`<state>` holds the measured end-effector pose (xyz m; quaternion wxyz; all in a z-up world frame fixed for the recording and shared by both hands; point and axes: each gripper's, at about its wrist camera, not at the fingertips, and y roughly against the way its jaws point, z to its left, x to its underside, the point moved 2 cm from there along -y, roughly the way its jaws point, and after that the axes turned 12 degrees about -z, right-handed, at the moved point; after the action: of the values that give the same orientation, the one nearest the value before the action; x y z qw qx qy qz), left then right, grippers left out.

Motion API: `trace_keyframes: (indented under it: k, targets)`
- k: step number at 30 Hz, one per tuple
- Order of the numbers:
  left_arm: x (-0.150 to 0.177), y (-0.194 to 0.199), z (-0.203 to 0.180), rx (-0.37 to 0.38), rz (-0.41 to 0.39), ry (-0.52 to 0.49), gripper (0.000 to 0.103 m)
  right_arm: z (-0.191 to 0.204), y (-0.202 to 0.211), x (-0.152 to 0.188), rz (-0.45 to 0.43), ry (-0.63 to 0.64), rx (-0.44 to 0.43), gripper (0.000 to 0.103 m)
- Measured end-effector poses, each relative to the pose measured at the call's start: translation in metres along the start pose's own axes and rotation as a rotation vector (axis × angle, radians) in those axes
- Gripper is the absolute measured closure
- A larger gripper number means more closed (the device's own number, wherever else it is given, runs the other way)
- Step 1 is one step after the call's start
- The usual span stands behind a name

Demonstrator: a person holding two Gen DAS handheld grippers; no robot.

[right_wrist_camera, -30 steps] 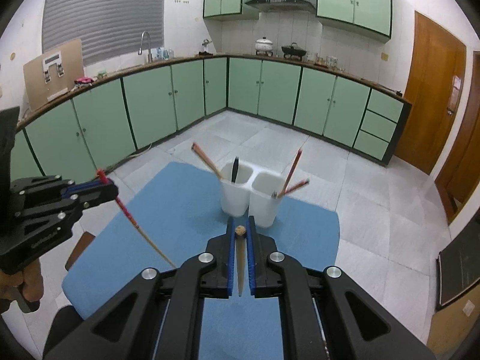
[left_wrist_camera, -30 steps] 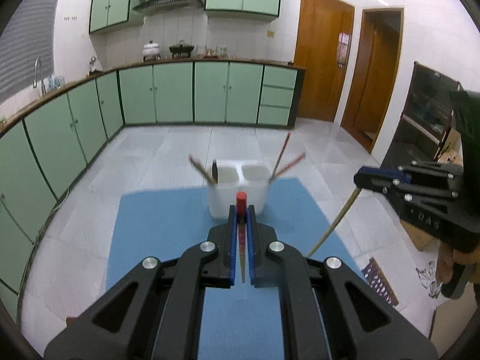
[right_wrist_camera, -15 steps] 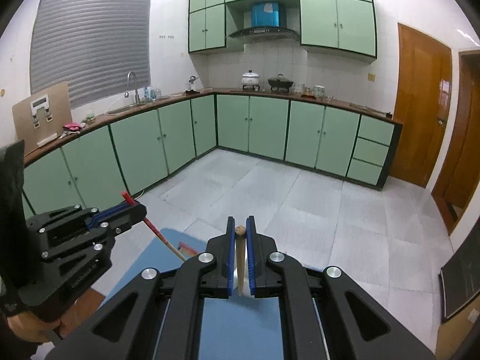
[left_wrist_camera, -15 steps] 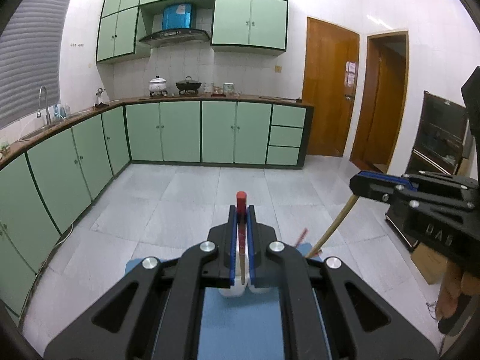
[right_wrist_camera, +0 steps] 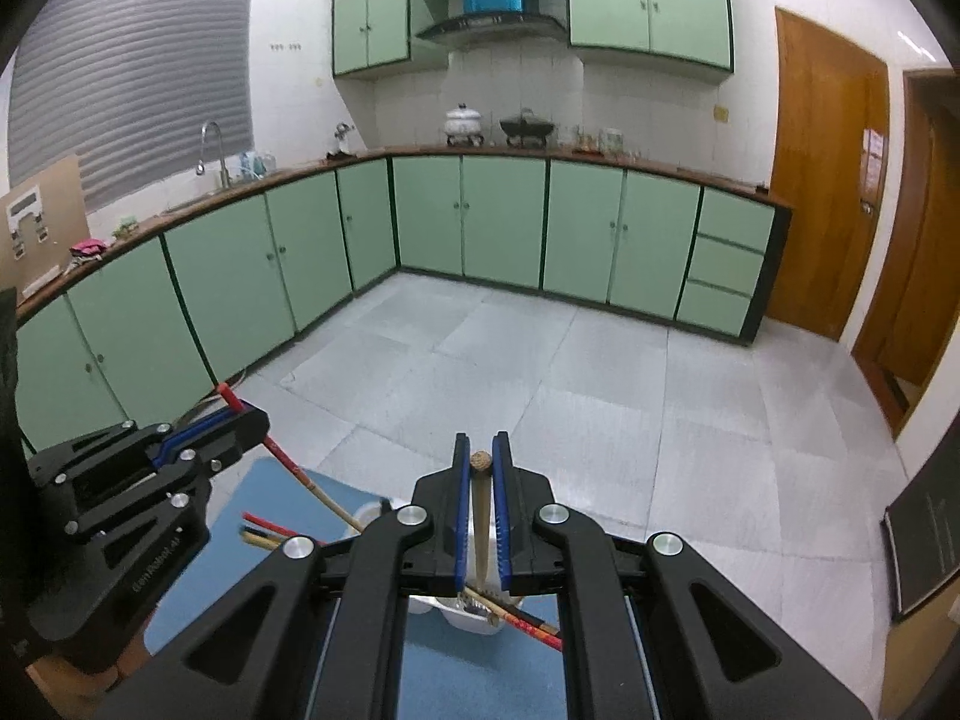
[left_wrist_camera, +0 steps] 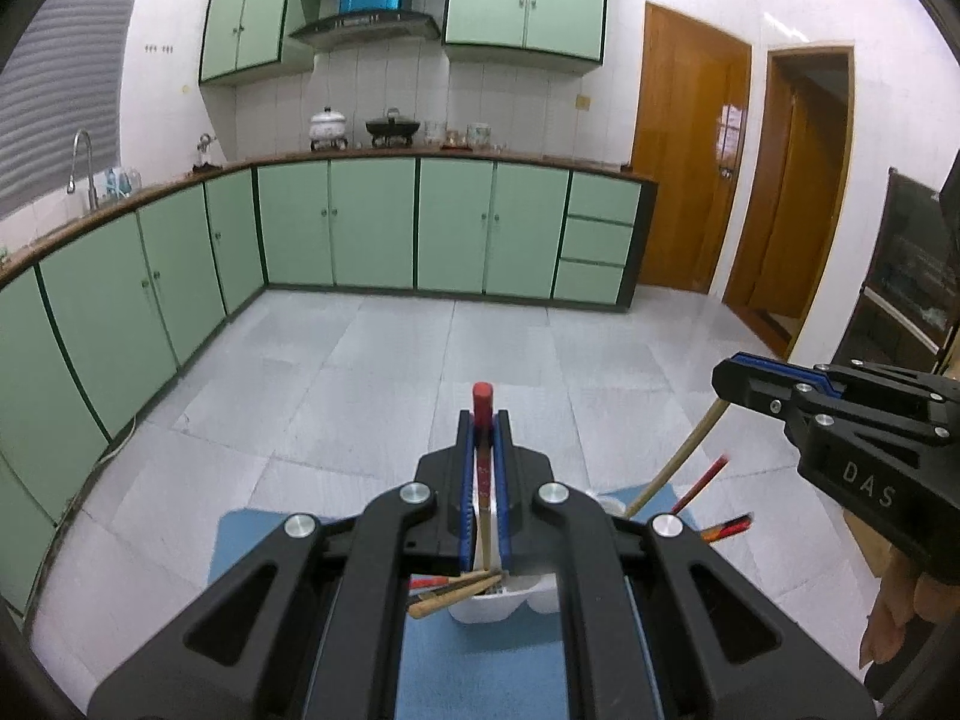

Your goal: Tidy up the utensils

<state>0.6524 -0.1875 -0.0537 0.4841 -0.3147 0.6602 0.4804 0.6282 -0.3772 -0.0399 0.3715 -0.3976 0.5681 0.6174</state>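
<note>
The left tool (left_wrist_camera: 483, 420) pinches a red-capped chopstick (left_wrist_camera: 482, 468) upright between its blue pads, while the right tool (right_wrist_camera: 480, 462) clamps a plain wooden chopstick (right_wrist_camera: 480, 516) the same way. Both tools sit above a white two-compartment utensil holder (left_wrist_camera: 510, 600) on the blue-covered surface (left_wrist_camera: 252, 546), where other chopsticks already lean out at angles. Dropping these cleanly likely means lining each lower tip over an open compartment, clear of the leaning sticks, keeping the stick near vertical, and letting go only once the tip is well inside.
</note>
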Motion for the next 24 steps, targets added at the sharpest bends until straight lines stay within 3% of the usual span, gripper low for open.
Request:
trace_keyframes:
  k: [7,10,19,22,24]
  targets:
    - [0.018,-0.012,0.013,-0.013,0.044,0.01,0.096,-0.011,-0.01,0.021,0.033,-0.026,0.005,0.093]
    - [0.015,-0.007,0.015,-0.02,0.04,0.001,0.094,-0.015,-0.002,0.02,0.023,-0.037,0.005,0.086]
    - [-0.009,0.026,0.016,-0.06,-0.001,-0.009,0.058,-0.021,0.036,0.007,-0.027,-0.065,0.006,0.08]
    - [-0.013,0.05,0.015,-0.066,-0.012,-0.008,0.036,-0.019,0.068,0.009,-0.069,-0.081,0.007,0.064]
    - [-0.012,0.071,0.015,-0.087,-0.026,-0.028,0.025,-0.016,0.089,0.014,-0.095,-0.07,0.033,0.048]
